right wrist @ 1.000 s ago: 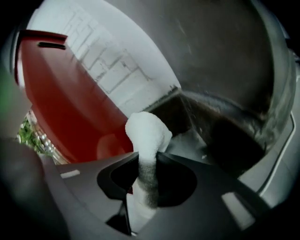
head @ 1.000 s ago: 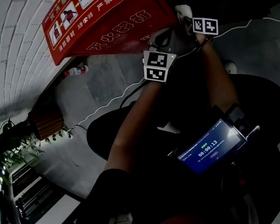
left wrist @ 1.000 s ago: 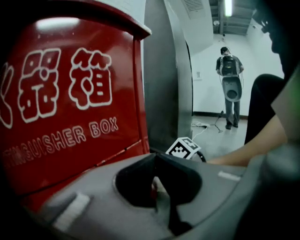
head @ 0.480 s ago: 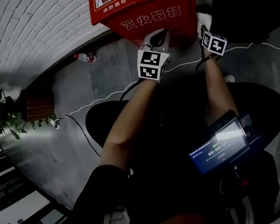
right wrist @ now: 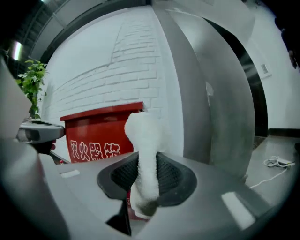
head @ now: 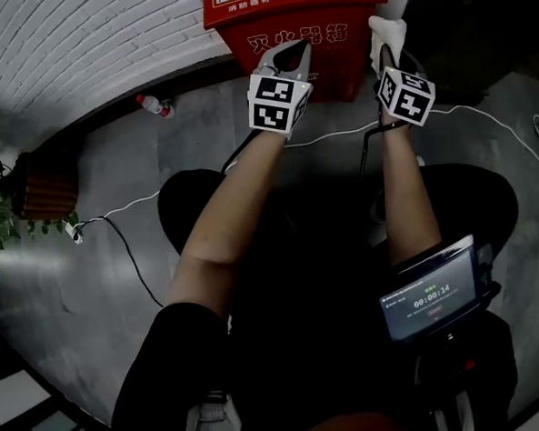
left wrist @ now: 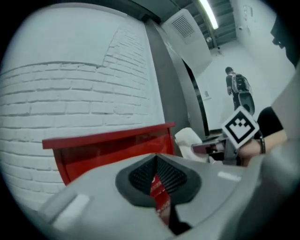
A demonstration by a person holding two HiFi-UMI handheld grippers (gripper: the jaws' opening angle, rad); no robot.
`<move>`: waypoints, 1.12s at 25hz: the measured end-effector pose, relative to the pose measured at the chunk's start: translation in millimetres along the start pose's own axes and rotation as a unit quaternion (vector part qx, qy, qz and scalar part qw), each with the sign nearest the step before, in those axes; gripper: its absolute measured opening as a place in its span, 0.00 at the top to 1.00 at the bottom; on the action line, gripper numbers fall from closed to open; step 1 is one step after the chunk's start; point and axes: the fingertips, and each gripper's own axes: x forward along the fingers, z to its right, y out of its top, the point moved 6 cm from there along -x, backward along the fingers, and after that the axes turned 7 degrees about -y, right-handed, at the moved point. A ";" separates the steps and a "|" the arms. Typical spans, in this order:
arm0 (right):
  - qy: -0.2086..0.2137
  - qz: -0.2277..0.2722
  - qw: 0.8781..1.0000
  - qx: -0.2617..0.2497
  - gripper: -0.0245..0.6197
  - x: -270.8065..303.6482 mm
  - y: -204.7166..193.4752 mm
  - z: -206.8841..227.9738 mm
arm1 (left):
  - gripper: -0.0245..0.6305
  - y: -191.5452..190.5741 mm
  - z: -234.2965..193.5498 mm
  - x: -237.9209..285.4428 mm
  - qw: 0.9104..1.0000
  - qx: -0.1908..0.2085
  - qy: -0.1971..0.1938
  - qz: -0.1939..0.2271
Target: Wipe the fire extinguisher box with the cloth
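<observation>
The red fire extinguisher box [head: 294,22] with white characters stands against the white brick wall, at the top centre of the head view. My right gripper [head: 387,41] is shut on a white cloth [head: 387,30], held up beside the box's right front corner. In the right gripper view the cloth [right wrist: 145,150] stands upright between the pads, with the box [right wrist: 96,140] behind it to the left. My left gripper [head: 287,61] is shut with nothing in it, just in front of the box. The left gripper view shows the box [left wrist: 108,147] close ahead and the cloth [left wrist: 187,138] at the right.
A plastic bottle [head: 153,104] lies on the grey floor by the wall. A white cable [head: 132,205] runs across the floor. A brown planter [head: 44,183] with a plant sits at the left. A grey pillar [right wrist: 211,108] rises right of the box. A person [left wrist: 236,86] stands far off.
The view has swung so the box now sits upright at top centre. Both grippers have come up close to its front, the cloth still in the right one.
</observation>
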 end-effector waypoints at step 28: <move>0.278 0.127 0.951 0.044 0.78 -41.5 63.5 -346.9 | 0.96 22.8 -214.3 -152.4 0.986 -0.035 0.153 0.055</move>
